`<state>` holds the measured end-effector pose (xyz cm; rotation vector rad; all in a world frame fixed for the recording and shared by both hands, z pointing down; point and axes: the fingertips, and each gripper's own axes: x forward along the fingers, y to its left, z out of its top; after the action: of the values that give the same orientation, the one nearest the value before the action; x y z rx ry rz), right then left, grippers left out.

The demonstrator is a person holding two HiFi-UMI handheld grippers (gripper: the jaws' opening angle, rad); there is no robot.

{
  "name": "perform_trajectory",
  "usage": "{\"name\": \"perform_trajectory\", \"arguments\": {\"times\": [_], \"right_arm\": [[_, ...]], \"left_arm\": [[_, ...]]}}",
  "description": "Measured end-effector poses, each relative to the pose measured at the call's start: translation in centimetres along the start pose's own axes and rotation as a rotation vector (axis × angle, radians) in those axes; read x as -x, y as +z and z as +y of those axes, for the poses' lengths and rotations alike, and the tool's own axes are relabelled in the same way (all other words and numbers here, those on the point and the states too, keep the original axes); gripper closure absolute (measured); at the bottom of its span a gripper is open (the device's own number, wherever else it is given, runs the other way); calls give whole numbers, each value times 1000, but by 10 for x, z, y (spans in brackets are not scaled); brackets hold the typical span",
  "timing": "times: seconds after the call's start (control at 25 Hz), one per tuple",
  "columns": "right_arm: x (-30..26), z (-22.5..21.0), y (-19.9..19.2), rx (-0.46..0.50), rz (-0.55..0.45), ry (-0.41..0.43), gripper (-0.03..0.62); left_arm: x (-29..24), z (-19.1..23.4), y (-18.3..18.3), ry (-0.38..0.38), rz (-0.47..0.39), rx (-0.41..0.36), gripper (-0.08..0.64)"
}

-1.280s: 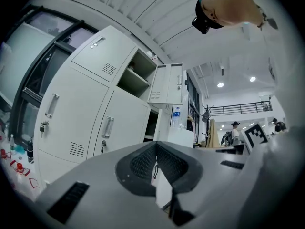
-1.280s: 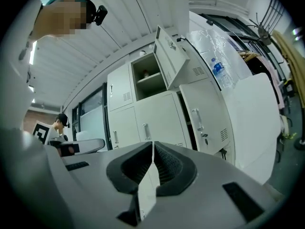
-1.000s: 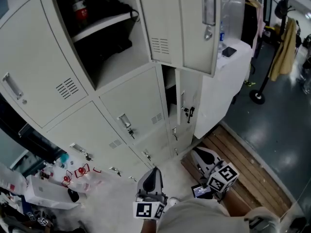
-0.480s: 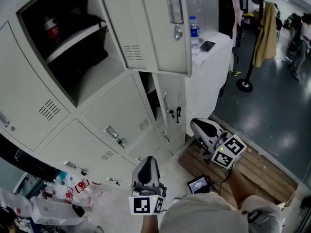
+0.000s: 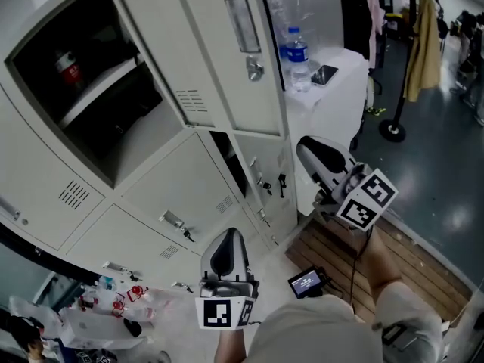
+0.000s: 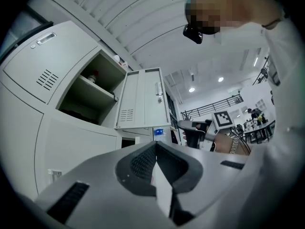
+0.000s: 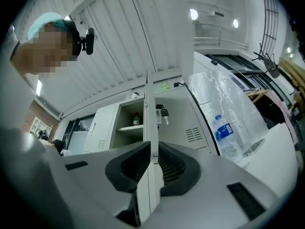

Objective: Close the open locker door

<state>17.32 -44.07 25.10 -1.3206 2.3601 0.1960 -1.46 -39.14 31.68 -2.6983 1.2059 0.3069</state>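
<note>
**Grey open locker door (image 5: 227, 59) swung wide, right gripper (image 5: 304, 147) raised beside it**

Steel lockers (image 5: 189, 180) fill the head view. The upper compartment (image 5: 91, 112) gapes, its door swung out towards the person. Since a second ago the right gripper has climbed from near the floor to just beside the door's lower corner, not touching it. The left gripper (image 5: 228, 239) stays low.

Only the right gripper view shows the door edge-on, lined up behind jaws that stand a narrow slit apart with nothing between them. Keys (image 7: 162, 111) hang at the door's lock. The left gripper view shows its jaws pressed together, empty.

A water bottle (image 5: 296, 51) stands on the white cabinet (image 5: 340, 104) beyond. A red-capped container (image 5: 66, 65) on the shelf is too dim to name.
</note>
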Motion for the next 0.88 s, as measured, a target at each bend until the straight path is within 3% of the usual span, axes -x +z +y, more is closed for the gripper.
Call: {"name": "perform_trajectory", "arguments": {"times": [0.32,0.6,0.76,0.88], "right_arm": [[-23,-13,17,-140,-51,152,471],[-36,-11,18,-188,-30,223,476],[-36,-5,18,-291,-54,255,486],[-36,9,19,-308,-67,271,489]], "left_arm": [[-20,-9,-6,33,-5,6,552],[-18,-4,-8,54,-17,11,552],[-15,10,-8,62,-22,18,552],[-10,19,-8,59,-19,25,552]]}}
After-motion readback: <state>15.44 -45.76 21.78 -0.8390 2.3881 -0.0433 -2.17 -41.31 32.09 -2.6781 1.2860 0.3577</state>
